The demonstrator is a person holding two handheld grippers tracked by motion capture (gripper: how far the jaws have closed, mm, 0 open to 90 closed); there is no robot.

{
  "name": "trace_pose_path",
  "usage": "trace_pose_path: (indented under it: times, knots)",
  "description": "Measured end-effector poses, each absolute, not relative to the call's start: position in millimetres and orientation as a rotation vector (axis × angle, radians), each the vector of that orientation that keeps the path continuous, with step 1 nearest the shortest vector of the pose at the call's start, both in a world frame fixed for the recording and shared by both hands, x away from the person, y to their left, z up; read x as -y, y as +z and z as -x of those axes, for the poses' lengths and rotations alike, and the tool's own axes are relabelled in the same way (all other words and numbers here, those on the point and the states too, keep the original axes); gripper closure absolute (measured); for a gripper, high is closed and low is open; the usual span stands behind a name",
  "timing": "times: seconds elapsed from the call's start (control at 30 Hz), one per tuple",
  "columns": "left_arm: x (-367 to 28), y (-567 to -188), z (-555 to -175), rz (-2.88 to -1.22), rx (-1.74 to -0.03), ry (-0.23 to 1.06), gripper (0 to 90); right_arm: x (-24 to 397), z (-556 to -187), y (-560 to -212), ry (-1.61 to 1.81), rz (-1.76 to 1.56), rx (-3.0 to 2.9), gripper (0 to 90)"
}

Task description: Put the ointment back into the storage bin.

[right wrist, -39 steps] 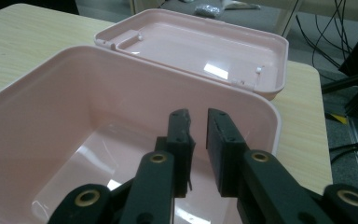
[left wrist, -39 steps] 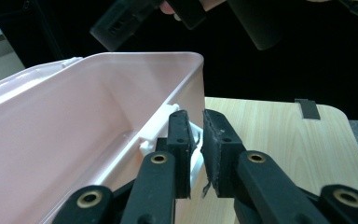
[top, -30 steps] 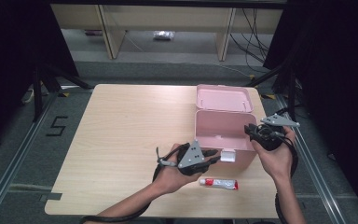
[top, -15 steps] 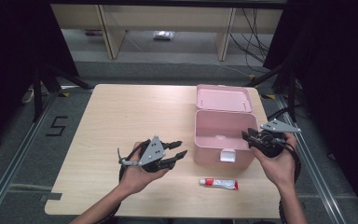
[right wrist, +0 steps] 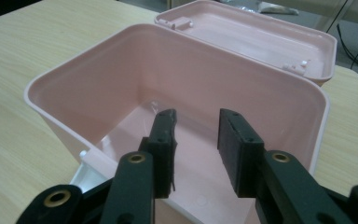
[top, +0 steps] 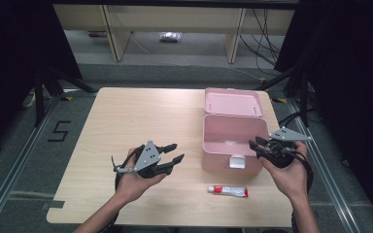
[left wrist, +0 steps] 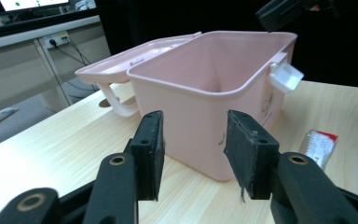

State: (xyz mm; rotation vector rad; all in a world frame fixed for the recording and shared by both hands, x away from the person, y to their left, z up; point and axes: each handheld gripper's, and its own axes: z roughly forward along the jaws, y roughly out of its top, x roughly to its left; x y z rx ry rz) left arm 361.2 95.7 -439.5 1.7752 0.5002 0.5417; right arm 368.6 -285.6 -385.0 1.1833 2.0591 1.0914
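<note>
Standing open on the wooden table (top: 102, 131), the pink storage box (top: 226, 145) has its lid (top: 233, 102) laid flat behind it. At the box's right rim, the right gripper (top: 255, 144) has just been spreading its jaws, nothing between them. Left of the box and apart from it, the left gripper (top: 175, 153) has likewise just been widening, empty. A small red-and-white tube (top: 228, 191) lies just in front of the box.

Lab; black curtains (top: 9, 63), floor cables (top: 267, 24)
</note>
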Motion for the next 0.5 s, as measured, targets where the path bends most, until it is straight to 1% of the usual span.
trace_pose_path:
  times: [0.13, 0.27, 0.5]
  knots:
    - [-99, -440, -362, -1.771, -0.522, 0.545, 55.2, 285, -367, -387, 1.099, -1.199, -2.067, 68.6]
    - [-104, -439, -362, -1.768, -0.533, 0.550, 53.8, 288, -367, -387, 1.073, -1.142, -2.085, 68.8]
    - [-114, -440, -359, -1.757, -0.565, 0.557, 52.8, 286, -357, -389, 1.074, -1.128, -2.122, 69.1]
